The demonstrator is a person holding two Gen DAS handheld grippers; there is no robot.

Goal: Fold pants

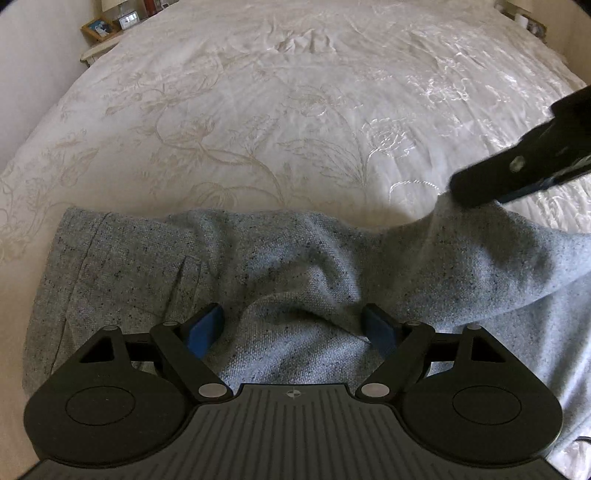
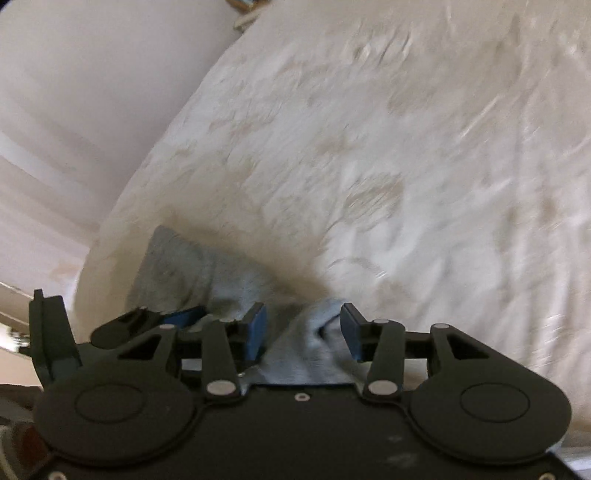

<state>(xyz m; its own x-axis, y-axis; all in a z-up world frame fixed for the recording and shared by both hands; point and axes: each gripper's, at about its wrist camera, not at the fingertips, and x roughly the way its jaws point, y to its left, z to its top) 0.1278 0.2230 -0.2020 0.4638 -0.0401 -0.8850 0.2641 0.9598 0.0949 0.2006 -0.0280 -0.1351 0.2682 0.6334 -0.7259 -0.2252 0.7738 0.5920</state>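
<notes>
Grey speckled pants (image 1: 280, 266) lie crosswise on the near part of a white embroidered bedspread (image 1: 280, 110). My left gripper (image 1: 293, 325) is open, its blue pads wide apart, with a raised ridge of the cloth between them. My right gripper (image 1: 465, 192) enters the left wrist view from the right and lifts a part of the pants into a peak. In the right wrist view, which is blurred, the right gripper (image 2: 303, 330) has its pads partly apart with a bunch of the pants (image 2: 314, 350) between them. The left gripper (image 2: 155, 321) shows at its lower left.
A nightstand (image 1: 101, 33) with a photo frame and a clock stands at the bed's far left corner. Another nightstand (image 1: 528, 18) is at the far right. A white wall (image 2: 74, 110) runs along the bed's left side.
</notes>
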